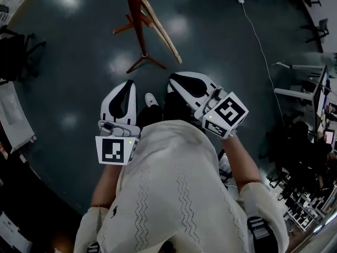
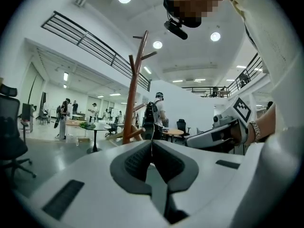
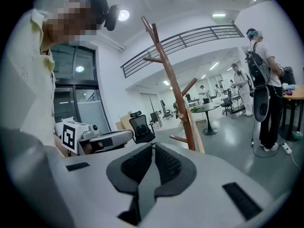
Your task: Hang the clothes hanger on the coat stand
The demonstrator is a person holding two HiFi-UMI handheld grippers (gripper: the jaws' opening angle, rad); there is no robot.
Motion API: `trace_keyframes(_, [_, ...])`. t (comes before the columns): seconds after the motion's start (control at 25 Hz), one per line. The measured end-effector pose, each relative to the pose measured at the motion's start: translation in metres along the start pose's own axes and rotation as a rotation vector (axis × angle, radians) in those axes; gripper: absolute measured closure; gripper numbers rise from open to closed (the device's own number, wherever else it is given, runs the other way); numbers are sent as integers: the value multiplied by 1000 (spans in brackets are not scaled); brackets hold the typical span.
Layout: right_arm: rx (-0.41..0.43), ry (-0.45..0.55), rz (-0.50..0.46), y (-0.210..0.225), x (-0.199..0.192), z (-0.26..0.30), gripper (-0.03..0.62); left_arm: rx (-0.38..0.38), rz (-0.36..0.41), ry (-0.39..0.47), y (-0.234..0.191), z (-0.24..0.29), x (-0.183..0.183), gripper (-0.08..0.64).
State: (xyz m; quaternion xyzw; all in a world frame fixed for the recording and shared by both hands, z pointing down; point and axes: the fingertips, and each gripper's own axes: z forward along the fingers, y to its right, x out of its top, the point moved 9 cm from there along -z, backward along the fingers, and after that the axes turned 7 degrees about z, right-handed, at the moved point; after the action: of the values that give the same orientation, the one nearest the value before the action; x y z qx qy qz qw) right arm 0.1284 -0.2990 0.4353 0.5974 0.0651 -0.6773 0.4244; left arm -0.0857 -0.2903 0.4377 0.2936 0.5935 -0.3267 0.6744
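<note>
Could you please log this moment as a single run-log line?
left gripper: shut, empty | right gripper: shut, empty | coat stand: upright on floor ahead, beyond both grippers

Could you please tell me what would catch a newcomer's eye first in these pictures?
The tall reddish-brown wooden coat stand stands out against the dark glossy floor, straight ahead of the person, with a pale wooden bar leaning against it. Nearer the camera, the white left gripper and the white right gripper point towards the stand side by side, both with jaws shut and empty.
</note>
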Motion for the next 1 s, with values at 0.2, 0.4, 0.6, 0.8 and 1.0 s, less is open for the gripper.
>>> trace_keyframes(0.2, [101, -72, -125, -7, 13, -24, 557, -37, 2, 6, 27, 10, 4, 546])
trace_keyframes(0.4, [171, -49, -220, -9, 34, -42, 558, -27, -7, -3, 42, 15, 3, 546])
trace_keyframes(0.6, [170, -17, -214, 1, 36, -53, 563, -38, 14, -6, 52, 28, 8, 546])
trace_keyframes(0.8, [163, -6, -190, 10, 40, -52, 565, -35, 24, -9, 57, 32, 10, 546])
trace_keyframes(1.0, [167, -52, -195, 16, 38, -50, 565, -15, 17, -17, 54, 32, 8, 546])
